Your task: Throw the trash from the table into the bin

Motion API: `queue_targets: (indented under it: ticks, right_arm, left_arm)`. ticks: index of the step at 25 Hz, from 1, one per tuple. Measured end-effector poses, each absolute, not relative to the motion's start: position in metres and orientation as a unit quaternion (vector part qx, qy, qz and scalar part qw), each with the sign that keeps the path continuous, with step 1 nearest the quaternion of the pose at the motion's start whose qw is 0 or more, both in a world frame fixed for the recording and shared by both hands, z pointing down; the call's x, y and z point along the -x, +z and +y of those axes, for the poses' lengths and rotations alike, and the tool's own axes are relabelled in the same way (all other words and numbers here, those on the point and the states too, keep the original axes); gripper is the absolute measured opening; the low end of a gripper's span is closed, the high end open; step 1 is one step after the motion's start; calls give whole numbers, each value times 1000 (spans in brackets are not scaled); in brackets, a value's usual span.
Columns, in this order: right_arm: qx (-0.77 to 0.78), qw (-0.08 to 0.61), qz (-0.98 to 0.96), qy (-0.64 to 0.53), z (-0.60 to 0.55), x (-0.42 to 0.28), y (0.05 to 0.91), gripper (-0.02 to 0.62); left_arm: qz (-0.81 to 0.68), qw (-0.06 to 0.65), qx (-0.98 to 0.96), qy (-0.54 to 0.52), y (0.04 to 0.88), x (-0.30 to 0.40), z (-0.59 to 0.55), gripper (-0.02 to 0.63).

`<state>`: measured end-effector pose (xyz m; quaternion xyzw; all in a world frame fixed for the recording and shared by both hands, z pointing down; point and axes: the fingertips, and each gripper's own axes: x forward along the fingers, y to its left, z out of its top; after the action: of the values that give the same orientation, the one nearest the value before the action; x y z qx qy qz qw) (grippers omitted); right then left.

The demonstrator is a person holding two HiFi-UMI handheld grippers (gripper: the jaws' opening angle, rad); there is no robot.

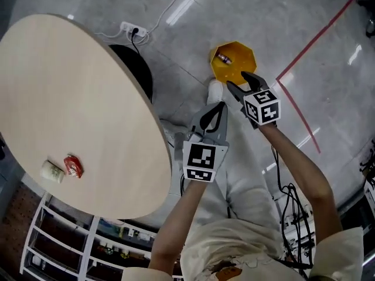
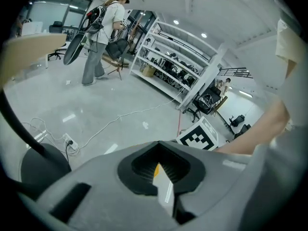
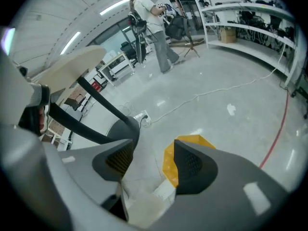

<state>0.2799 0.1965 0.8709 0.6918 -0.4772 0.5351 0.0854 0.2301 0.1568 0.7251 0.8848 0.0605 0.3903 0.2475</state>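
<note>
A yellow bin (image 1: 233,69) stands on the grey floor with a small piece of trash (image 1: 223,58) inside. On the round wooden table (image 1: 76,98) lie a red wrapper (image 1: 73,165) and a pale crumpled piece (image 1: 51,171) near its lower-left edge. My right gripper (image 1: 243,82) hangs just above the bin, open, nothing between its pads (image 3: 192,165); the bin (image 3: 168,165) shows through the gap. My left gripper (image 1: 215,113) sits beside it, over the floor by the table's edge. Its jaws meet at the tips and hold nothing; a sliver of the bin (image 2: 156,169) shows between them.
The table's black base (image 1: 137,69) stands close to the left of the bin. A power strip (image 1: 133,29) and its cable lie on the floor behind it. Red tape (image 1: 316,40) marks the floor at right. A white rack (image 1: 88,239) stands below the table. A person (image 2: 98,37) walks far off.
</note>
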Motion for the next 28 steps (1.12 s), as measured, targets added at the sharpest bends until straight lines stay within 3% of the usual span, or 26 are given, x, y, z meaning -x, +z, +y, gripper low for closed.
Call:
queue_targets:
  ticks: [5, 9, 12, 17, 22, 28]
  right_arm:
    - [-713, 75, -502, 483, 182, -284, 781, 282]
    - [-718, 69, -525, 452, 174, -271, 705, 230]
    - [-724, 66, -540, 424, 167, -257, 652, 225]
    - [-710, 70, -589, 380, 138, -212, 568, 105]
    - [-690, 85, -632, 343, 104, -152, 507, 36]
    - [-664, 109, -688, 273, 50, -90, 458, 8]
  left_arm:
    - [67, 227, -899, 368, 661, -224, 150, 5]
    - [66, 228, -906, 350, 605, -207, 146, 5]
    - [53, 230, -915, 327, 566, -190, 138, 5]
    - [26, 232, -929, 287, 502, -153, 110, 5]
    - [-23, 239, -933, 266, 458, -87, 76, 5]
    - [-110, 255, -931, 237, 436, -4, 39, 5]
